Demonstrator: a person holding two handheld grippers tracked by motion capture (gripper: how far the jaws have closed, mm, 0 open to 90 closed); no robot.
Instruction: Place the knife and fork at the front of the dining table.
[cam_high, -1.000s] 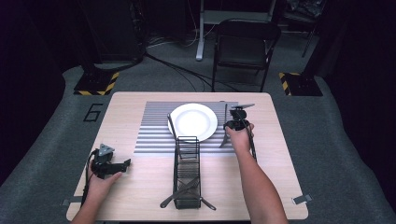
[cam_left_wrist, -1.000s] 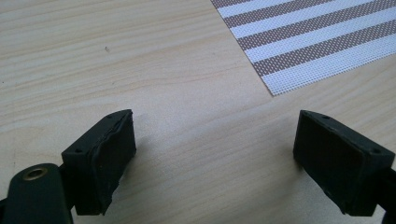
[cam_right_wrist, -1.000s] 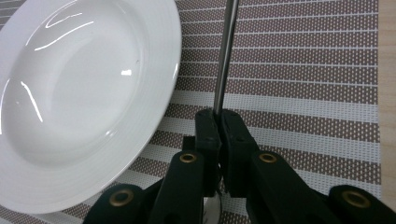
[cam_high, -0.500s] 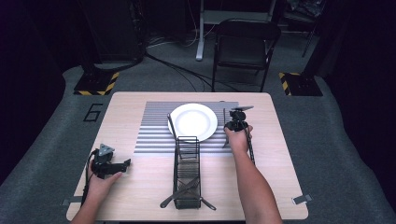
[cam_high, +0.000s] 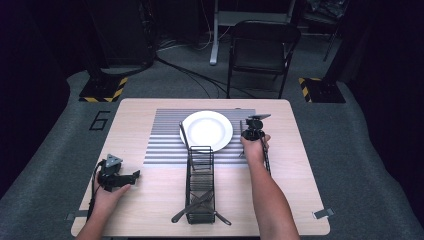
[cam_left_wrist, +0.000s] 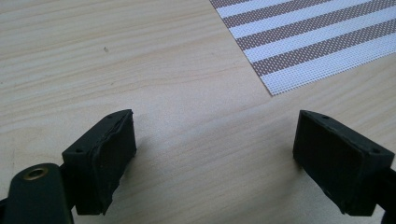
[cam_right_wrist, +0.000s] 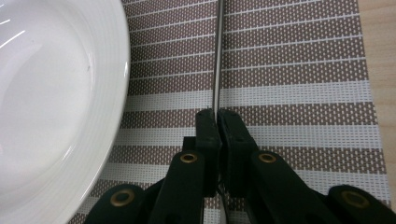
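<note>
Barely anything shifted since the earlier frames: the right hand nudged slightly beside the plate, the left hand stayed put.

Room was dark, grey carpet floor (cam_high: 360, 165) with cables running across it, a black folding chair (cam_high: 262, 47) behind the table, yellow-black striped blocks (cam_high: 102, 92) at both far corners. Light wood table (cam_high: 150, 200) sat in the middle. A striped placemat (cam_high: 165, 135) lay on its far half. A black wire rack (cam_high: 200, 177) stood at centre front, its far end reaching the placemat, with cutlery lying at its near end. White plate (cam_high: 206, 130) sat on the placemat, a dark utensil leaning at its left rim.

Right gripper (cam_right_wrist: 217, 122) was clenched on a thin metal utensil (cam_right_wrist: 217, 56), which lay lengthwise on the placemat just right of the plate. Left gripper (cam_left_wrist: 215, 158) rested on bare table near the left front edge, jaws released and wide apart, nothing between them, placemat corner ahead.
</note>
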